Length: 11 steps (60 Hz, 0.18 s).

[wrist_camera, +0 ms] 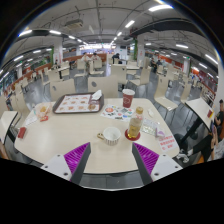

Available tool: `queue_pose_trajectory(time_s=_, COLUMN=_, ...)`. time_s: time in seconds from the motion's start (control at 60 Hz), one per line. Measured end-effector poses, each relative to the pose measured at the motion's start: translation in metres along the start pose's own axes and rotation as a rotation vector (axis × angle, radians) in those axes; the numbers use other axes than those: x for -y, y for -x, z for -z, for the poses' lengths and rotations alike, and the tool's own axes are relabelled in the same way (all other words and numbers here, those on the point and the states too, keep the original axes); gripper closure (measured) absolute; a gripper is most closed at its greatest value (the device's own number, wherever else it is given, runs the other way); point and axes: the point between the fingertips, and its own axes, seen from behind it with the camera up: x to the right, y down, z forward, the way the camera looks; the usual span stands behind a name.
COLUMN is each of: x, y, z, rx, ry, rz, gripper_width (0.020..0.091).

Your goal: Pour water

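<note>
My gripper (112, 157) is open, its two magenta pads (77, 155) spread wide with nothing between them. Just ahead of the fingers a white cup (110, 137) stands on the pale table (60, 135). To its right is a clear bottle with amber liquid and an orange cap (134, 125). Farther back stands a tall red-and-white paper cup (128, 98).
A tray (76, 104) with a patterned liner lies at the back left, a drink cup (43, 112) to its left. Papers and small items (160, 130) lie right of the bottle. Chairs and more tables fill the canteen beyond.
</note>
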Motion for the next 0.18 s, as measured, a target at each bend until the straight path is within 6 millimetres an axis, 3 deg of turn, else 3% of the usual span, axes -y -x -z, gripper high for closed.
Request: queue_pose_trajectory(time_s=0.183, x=-0.003, y=0.0062, z=0.0068, rx=0.004, ry=-0.008, rz=0.012, gripper_width=0.0256)
